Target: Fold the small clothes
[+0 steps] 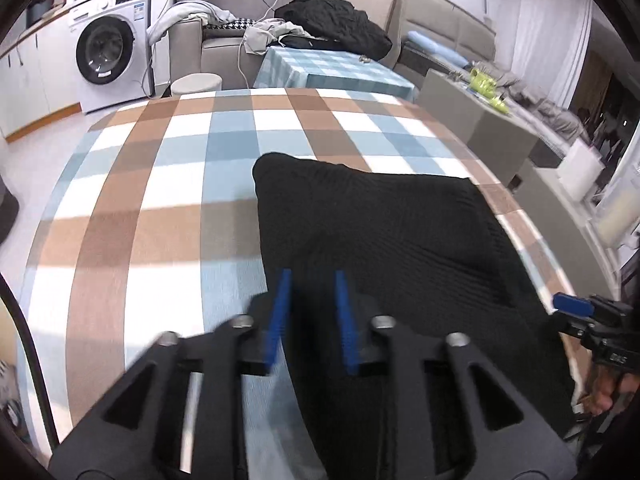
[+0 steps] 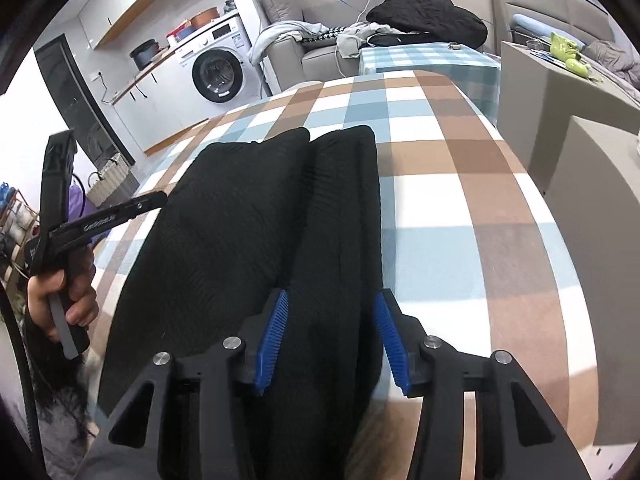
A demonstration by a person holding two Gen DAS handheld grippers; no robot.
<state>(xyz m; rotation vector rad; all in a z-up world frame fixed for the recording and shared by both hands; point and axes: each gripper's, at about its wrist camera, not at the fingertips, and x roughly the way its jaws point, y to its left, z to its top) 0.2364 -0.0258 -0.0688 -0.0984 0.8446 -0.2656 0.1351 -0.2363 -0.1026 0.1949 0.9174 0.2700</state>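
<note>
A small black knit garment (image 1: 384, 240) lies flat on the checked tablecloth (image 1: 160, 184). In the right wrist view the garment (image 2: 248, 216) shows two long lobes side by side, running away from me. My left gripper (image 1: 312, 280) is open, its blue pads over the garment's near left edge. My right gripper (image 2: 332, 300) is open, its pads straddling the right lobe near the table's front. The right gripper also shows at the right edge of the left wrist view (image 1: 576, 308). The left gripper (image 2: 148, 202) appears at the left of the right wrist view.
A second table with a blue checked cloth (image 1: 328, 68) stands behind. A sofa (image 1: 224, 40) with a black coat (image 1: 336, 24) lies beyond it. A washing machine (image 1: 112, 44) stands far left. Grey cabinets (image 2: 580, 120) flank the table's right side.
</note>
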